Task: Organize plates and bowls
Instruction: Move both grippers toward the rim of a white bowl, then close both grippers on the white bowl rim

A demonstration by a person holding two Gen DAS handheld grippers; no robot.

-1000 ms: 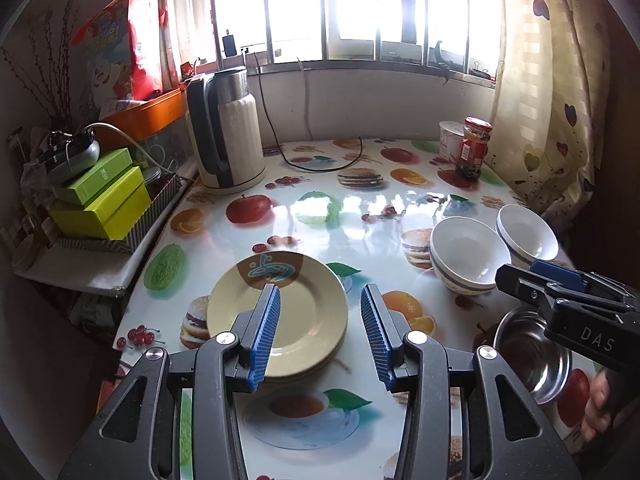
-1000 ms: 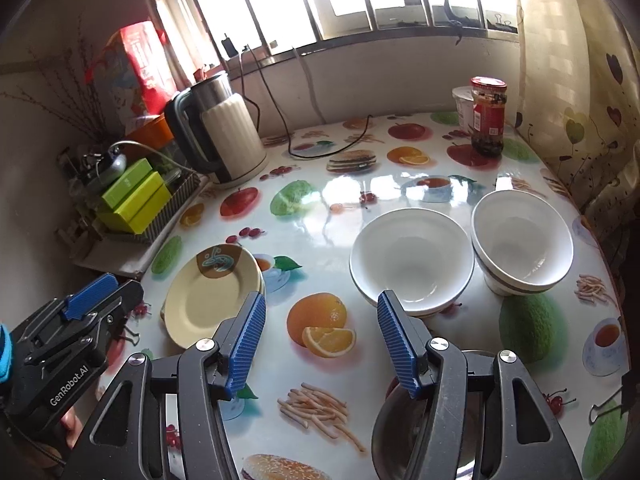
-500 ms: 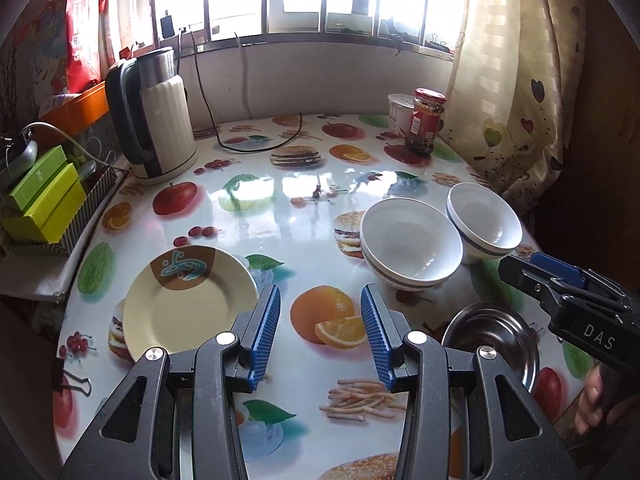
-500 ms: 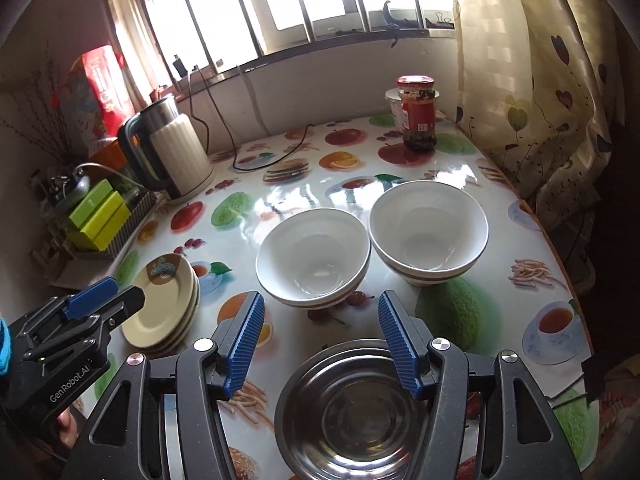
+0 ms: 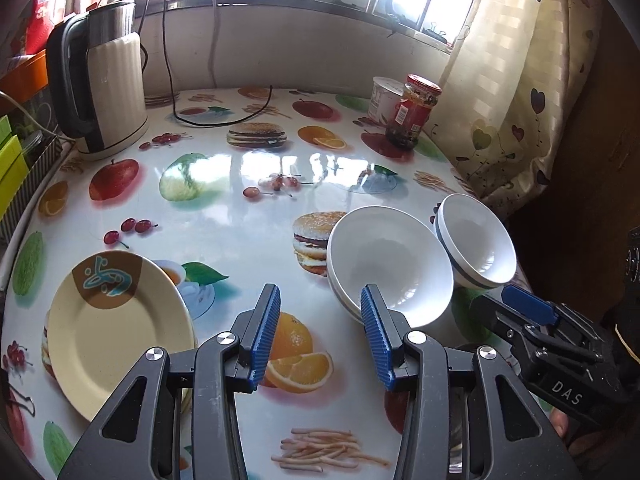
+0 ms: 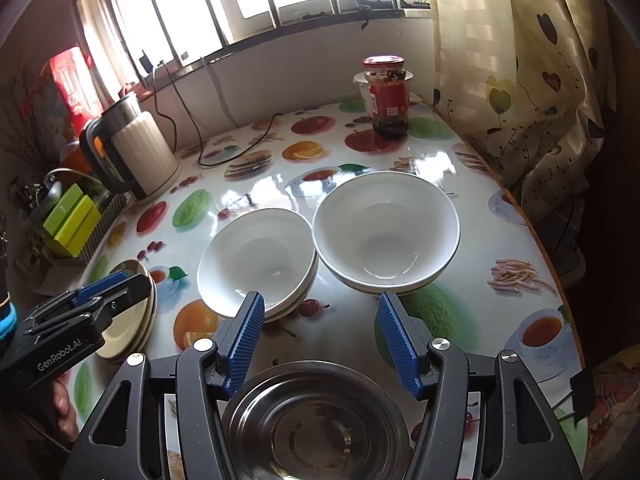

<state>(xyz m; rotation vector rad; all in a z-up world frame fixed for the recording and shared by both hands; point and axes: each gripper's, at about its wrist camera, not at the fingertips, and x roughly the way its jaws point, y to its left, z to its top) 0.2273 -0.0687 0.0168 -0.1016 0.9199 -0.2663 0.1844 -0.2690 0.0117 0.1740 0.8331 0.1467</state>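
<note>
As before, both tongs [image 5: 320, 336] empty.

Steel bowl [image 6: 316, 420] partly behind right gripper [image 6: 320, 332].

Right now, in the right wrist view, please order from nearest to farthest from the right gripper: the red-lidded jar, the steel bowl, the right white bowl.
1. Steel bowl, directly under the right gripper.
2. Right white bowl, just ahead.
3. Red-lidded jar, far back near the curtain.

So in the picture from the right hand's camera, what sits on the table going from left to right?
Green boxes → kettle → stack of yellow plates → left white bowl → right white bowl. The steel bowl and the jar overlap these sideways, so I leave them out.
</note>
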